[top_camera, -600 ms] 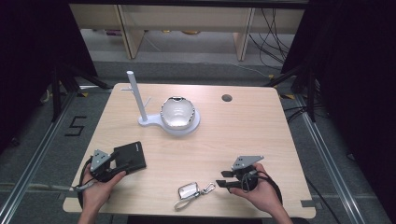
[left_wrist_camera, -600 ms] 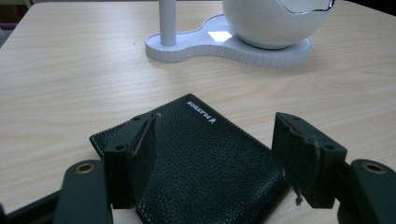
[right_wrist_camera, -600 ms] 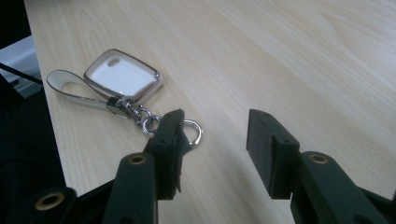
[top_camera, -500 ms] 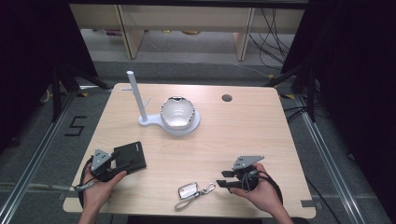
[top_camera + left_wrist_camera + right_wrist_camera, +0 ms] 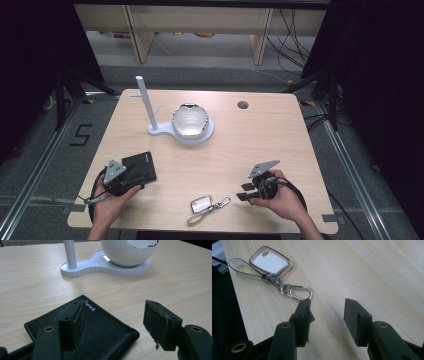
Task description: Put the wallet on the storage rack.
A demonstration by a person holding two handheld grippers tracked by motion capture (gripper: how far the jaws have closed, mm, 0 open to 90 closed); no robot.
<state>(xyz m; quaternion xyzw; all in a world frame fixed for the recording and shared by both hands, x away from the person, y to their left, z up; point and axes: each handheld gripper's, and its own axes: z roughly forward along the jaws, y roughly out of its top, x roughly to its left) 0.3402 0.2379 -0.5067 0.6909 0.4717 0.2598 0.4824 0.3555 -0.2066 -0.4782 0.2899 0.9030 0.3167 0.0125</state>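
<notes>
left gripper (image 5: 113, 325): jaws spread, nothing clamped; one jaw hangs over a black wallet (image 5: 100, 325), the other over bare wood beside it. the wallet is grained leather, flat and rectangular with rounded corners, pale stitching along one edge and a small white mark near a corner. it lies at the near left of the table (image 5: 260, 145).

right gripper (image 5: 327, 315): jaws released, nothing between them. the tip of one jaw sits just at the clasp of a key fob (image 5: 270, 262); contact cannot be confirmed. the fob is a white rounded rectangle in a shiny metal frame, with a pale strap loop and a chrome carabiner clasp. it lies near the front edge, between the two hands.

further back stands a white plastic stand (image 5: 177, 132): a ribbed figure-eight base, a slim upright post with short side pegs, and a round glossy bowl with a mirror-like rim.

the tabletop is light wood grain, matte, with a round cable hole near the far edge. around it: grey floor, tape marks, dark curtains, pale shelving and loose cables behind.
</notes>
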